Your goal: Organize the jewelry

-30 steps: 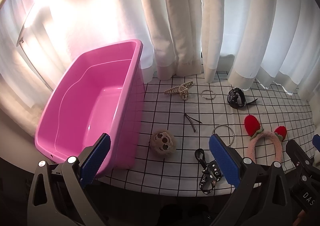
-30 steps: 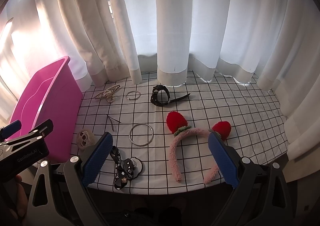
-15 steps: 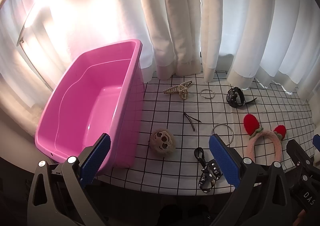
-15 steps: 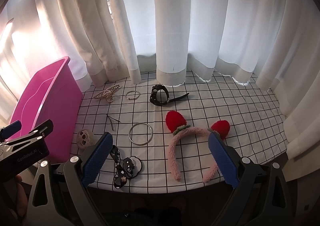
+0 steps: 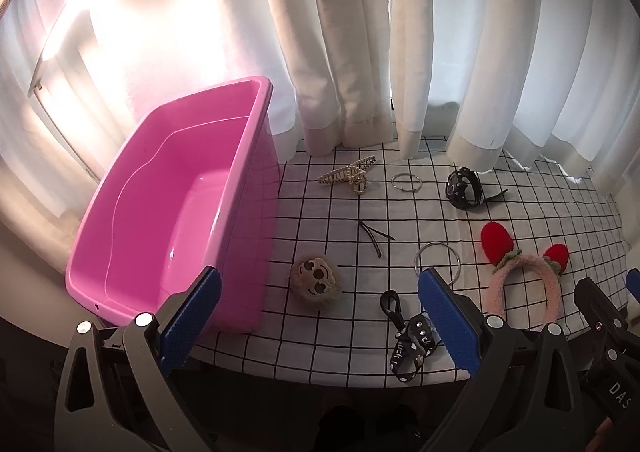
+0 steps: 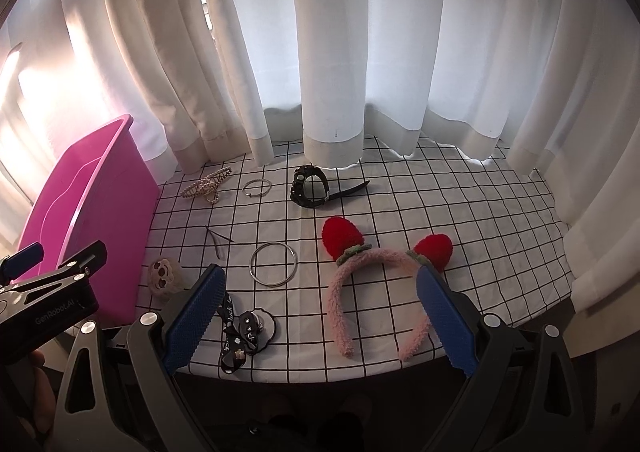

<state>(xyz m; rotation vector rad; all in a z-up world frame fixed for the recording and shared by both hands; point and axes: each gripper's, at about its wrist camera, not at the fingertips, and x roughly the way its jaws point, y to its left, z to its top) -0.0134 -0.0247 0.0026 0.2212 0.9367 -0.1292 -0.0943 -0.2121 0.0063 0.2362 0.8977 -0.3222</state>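
An empty pink tub (image 5: 168, 208) (image 6: 84, 220) stands at the table's left. On the checked cloth lie a pearl hair claw (image 5: 348, 176) (image 6: 208, 184), a small ring (image 5: 407, 183) (image 6: 257, 187), a black watch (image 5: 464, 188) (image 6: 310, 186), a black hairpin (image 5: 372, 236) (image 6: 218, 240), a large silver bangle (image 5: 438, 258) (image 6: 274, 263), a fuzzy face clip (image 5: 316, 281) (image 6: 162, 276), a black bow strap (image 5: 408, 336) (image 6: 240, 332) and a pink strawberry headband (image 5: 524, 272) (image 6: 376, 284). My left gripper (image 5: 320, 316) and right gripper (image 6: 320, 320) are open and empty, above the table's near edge.
White curtains (image 6: 332, 52) hang along the table's far edge and right side. The cloth's front edge (image 6: 320, 374) drops off just ahead of both grippers. The left gripper's body (image 6: 44, 292) shows at the right wrist view's lower left.
Both views have shifted slightly; the objects sit a little higher in frame. Nothing on the table has moved and both grippers stay open.
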